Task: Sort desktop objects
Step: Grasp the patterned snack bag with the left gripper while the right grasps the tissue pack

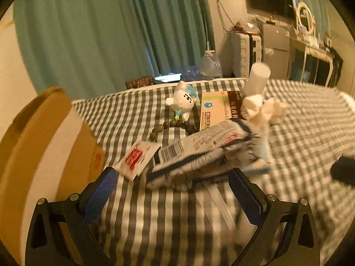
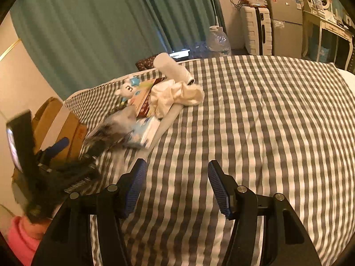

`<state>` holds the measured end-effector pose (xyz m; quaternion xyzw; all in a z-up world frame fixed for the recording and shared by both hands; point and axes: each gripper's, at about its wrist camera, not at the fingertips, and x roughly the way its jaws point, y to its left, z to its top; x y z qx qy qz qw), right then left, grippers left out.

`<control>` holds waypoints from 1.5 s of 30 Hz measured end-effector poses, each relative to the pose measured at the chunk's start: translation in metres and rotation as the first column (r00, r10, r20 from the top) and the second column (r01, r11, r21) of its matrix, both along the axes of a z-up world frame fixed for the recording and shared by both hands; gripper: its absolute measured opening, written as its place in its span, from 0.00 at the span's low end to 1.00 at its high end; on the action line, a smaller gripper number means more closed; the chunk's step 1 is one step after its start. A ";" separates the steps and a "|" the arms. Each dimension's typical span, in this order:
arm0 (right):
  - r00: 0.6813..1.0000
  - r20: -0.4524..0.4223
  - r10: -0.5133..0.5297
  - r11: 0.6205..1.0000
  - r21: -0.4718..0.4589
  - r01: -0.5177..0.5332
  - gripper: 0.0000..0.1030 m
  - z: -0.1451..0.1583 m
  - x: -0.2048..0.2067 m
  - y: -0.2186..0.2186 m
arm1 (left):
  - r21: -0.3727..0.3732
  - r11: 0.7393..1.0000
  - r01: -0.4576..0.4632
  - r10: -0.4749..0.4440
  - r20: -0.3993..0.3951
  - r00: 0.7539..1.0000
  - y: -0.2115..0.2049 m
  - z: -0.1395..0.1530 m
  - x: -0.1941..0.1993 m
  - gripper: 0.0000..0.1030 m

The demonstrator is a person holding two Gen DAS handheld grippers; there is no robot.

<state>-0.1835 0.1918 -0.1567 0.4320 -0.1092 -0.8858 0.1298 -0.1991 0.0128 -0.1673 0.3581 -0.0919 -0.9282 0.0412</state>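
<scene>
A pile of objects lies on the checked cloth [image 1: 155, 210]: a blurred printed wrapper [image 1: 199, 153], a red-and-white sachet [image 1: 137, 157], a bead bracelet [image 1: 173, 126], a white bear figure [image 1: 182, 102], a medicine box [image 1: 215, 108], a white cloth [image 1: 264, 108] and a lint roller [image 1: 257, 77]. My left gripper [image 1: 173, 192] is open just short of the wrapper, which sits past the fingertips. My right gripper [image 2: 176, 181] is open and empty over bare cloth. In the right wrist view the left gripper [image 2: 73, 150] is at the left beside the wrapper [image 2: 115, 126], with the white cloth [image 2: 177, 97] beyond.
An open cardboard box [image 1: 44, 155] stands at the left edge of the cloth, also seen in the right wrist view [image 2: 57, 122]. A water bottle [image 1: 209, 64], a suitcase [image 2: 257, 31] and a small fridge [image 2: 286, 24] stand beyond the far edge. Green curtains hang behind.
</scene>
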 end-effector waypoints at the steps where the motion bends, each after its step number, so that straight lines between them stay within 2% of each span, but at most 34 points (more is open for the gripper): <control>1: 1.000 0.001 0.006 1.000 0.004 -0.006 0.56 -0.003 -0.007 0.000 | -0.001 1.000 0.025 -0.025 -0.007 1.000 0.001 -0.007 -0.005 1.00; 4: 0.999 0.015 0.040 0.999 0.026 -0.041 0.56 -0.009 -0.027 -0.007 | -0.020 0.995 0.098 -0.099 -0.051 0.994 0.003 -0.016 -0.007 1.00; 6: 0.998 -0.003 0.067 0.996 0.051 -0.067 0.56 -0.011 -0.036 -0.014 | -0.043 0.987 0.156 -0.158 -0.054 0.986 0.007 -0.019 -0.006 0.84; 7: 0.997 -0.007 0.075 0.996 0.054 -0.074 0.56 -0.011 -0.039 -0.017 | -0.027 0.984 0.173 -0.174 -0.040 0.984 0.006 -0.021 -0.007 0.59; 8: 0.997 -0.006 0.082 0.995 0.052 -0.082 0.56 -0.013 -0.044 -0.021 | -0.015 0.987 0.163 -0.163 -0.029 0.986 0.003 -0.023 -0.009 0.28; 9: 0.997 -0.001 0.083 0.996 0.036 -0.083 0.56 -0.016 -0.050 -0.024 | -0.006 0.990 0.142 -0.142 -0.020 0.990 -0.001 -0.024 -0.012 0.20; 11: 0.997 0.016 0.079 0.997 -0.010 -0.079 0.56 -0.020 -0.058 -0.029 | 0.038 0.993 0.115 -0.114 -0.029 0.993 -0.012 -0.020 -0.014 0.14; 13: 0.996 0.033 0.089 0.995 -0.049 -0.087 0.56 -0.025 -0.062 -0.036 | 0.080 0.994 0.076 -0.073 -0.043 0.996 -0.021 -0.012 -0.014 0.12; 17: 0.994 0.055 0.098 0.995 -0.024 -0.097 0.55 -0.034 -0.069 -0.057 | 0.151 0.987 0.048 -0.045 -0.024 0.999 -0.033 -0.009 -0.014 0.10; 19: 0.990 0.084 0.113 0.992 -0.056 -0.109 0.49 -0.040 -0.072 -0.066 | 0.147 0.988 0.050 -0.049 -0.013 0.999 -0.035 -0.009 -0.014 0.10; 22: 0.990 0.090 0.106 0.994 -0.028 -0.104 0.43 -0.045 -0.072 -0.077 | 0.172 0.984 0.046 -0.048 0.007 0.999 -0.039 -0.009 -0.016 0.10; 26: 0.992 0.050 0.114 0.993 0.034 -0.116 0.31 -0.036 -0.062 -0.085 | 0.195 0.979 0.054 -0.063 0.040 0.997 -0.047 -0.008 -0.014 0.10; 29: 0.993 0.039 0.114 0.993 0.020 -0.115 0.23 -0.031 -0.052 -0.082 | 0.219 0.975 0.045 -0.061 0.066 0.996 -0.051 -0.002 -0.012 0.10; 34: 0.992 0.018 0.125 0.989 0.076 -0.126 0.21 -0.021 -0.036 -0.078 | 0.259 0.964 0.050 -0.072 0.075 0.995 -0.057 0.000 -0.010 0.09; 37: 0.995 0.015 0.097 0.993 0.069 -0.098 0.20 -0.011 -0.025 -0.070 | 0.245 0.968 0.060 -0.080 0.074 0.994 -0.054 0.001 -0.009 0.09; 41: 0.999 0.018 0.047 0.992 0.115 -0.048 0.20 0.005 -0.007 -0.054 | 0.244 0.967 0.071 -0.093 0.080 0.992 -0.049 0.013 0.002 0.08; 45: 1.000 0.005 -0.008 0.993 0.114 0.008 0.18 0.029 0.021 -0.036 | 0.289 0.953 0.089 -0.123 0.102 0.987 -0.036 0.030 0.018 0.08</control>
